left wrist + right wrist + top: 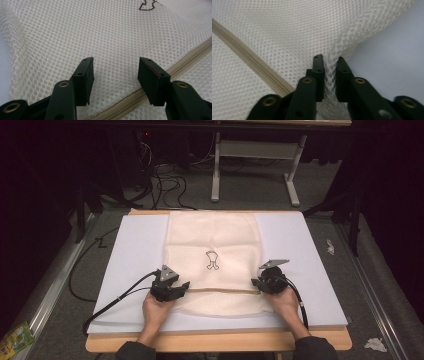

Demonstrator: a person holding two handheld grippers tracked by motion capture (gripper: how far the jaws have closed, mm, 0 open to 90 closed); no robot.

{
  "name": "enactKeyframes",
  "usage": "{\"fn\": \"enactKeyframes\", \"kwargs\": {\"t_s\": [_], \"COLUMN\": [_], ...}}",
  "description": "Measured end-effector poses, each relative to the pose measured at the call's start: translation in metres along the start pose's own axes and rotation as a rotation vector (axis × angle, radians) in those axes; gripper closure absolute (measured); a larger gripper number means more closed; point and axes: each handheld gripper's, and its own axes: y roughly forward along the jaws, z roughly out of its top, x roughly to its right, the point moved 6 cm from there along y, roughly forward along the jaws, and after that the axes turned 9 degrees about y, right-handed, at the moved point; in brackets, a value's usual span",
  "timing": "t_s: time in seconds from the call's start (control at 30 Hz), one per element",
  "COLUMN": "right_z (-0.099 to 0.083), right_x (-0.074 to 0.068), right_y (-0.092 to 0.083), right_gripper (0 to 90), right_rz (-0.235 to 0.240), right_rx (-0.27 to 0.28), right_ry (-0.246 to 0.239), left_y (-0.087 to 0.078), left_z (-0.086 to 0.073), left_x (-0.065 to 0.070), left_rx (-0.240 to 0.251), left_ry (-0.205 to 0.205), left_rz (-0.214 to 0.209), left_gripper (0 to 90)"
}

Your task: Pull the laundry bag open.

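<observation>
Looking down from the high view, I see the mesh bag [212, 262] flat on the white pad [135, 250] atop the table [220, 341], a small dark logo [212, 259] at its centre and cables [165, 182] on the floor beyond. My left gripper [172, 287] and right gripper [265, 281] sit at either end of the zipper [220, 290].

The left gripper view adds detail: my left gripper [115, 75] has its jaws spread over the mesh bag [75, 32], nothing pinched, the zipper [190, 58] passing beneath.

In the right gripper view, my right gripper [330, 75] pinches a gathered fold of the mesh bag [299, 30] at its edge, beside bare white pad [394, 57].
</observation>
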Motion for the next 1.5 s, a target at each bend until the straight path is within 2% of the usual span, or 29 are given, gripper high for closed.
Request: {"fn": "enactKeyframes", "kwargs": {"t_s": [0.1,0.27,0.43,0.57,0.7,0.77,0.9,0.97,1.03,1.13,1.2,1.3,1.37,1.47,1.5], "right_z": [0.001,0.006,0.013,0.016,0.022,0.024,0.027,0.028,0.029,0.031,0.031,0.031,0.031,0.031,0.031], "right_x": [-0.002,0.003,0.005,0.005,0.004,0.003,0.002,0.002,0.001,0.001,0.001,-0.001,-0.001,0.0,0.0], "right_y": [-0.001,-0.011,-0.02,-0.025,-0.03,-0.032,-0.034,-0.034,-0.036,-0.037,-0.037,-0.036,-0.036,-0.036,-0.036], "right_gripper": [87.4,87.9,87.8,87.8,87.8,87.9,87.9,87.9,87.9,87.9,87.9,87.9,87.9,87.9,87.9], "right_rz": [-0.001,0.058,0.087,0.099,0.109,0.111,0.117,0.12,0.128,0.137,0.138,0.145,0.147,0.152,0.154], "right_rx": [0.003,0.044,0.075,0.079,0.099,0.108,0.104,0.107,0.113,0.118,0.118,0.119,0.118,0.116,0.117], "right_ry": [-0.03,0.015,0.016,0.026,0.029,0.025,0.028,0.026,0.035,0.035,0.035,0.031,0.034,0.036,0.036], "left_y": [0.0,-0.001,-0.004,-0.006,-0.005,-0.005,-0.006,-0.007,-0.009,-0.008,-0.003,0.005,0.009,0.012,0.013], "left_z": [0.0,0.001,0.006,0.011,0.019,0.022,0.023,0.024,0.026,0.031,0.035,0.04,0.042,0.046,0.047], "left_x": [0.0,0.0,-0.001,0.0,0.006,0.007,0.007,0.009,0.012,0.021,0.025,0.034,0.04,0.048,0.049], "left_rx": [0.0,0.01,0.04,0.058,0.065,0.083,0.088,0.094,0.103,0.091,0.071,0.073,0.063,0.064,0.072], "left_ry": [-0.002,-0.005,-0.034,-0.05,-0.036,-0.058,-0.065,-0.063,-0.053,-0.006,0.022,0.016,0.037,0.044,0.034], "left_rz": [-0.001,-0.01,-0.028,-0.047,-0.059,-0.076,-0.083,-0.093,-0.084,-0.086,-0.07,-0.106,-0.119,-0.141,-0.15], "left_gripper": [47.1,47.1,45.3,44.5,43.6,43.5,43.0,43.0,43.3,44.0,43.8,43.4,43.2,43.2,43.2]}}
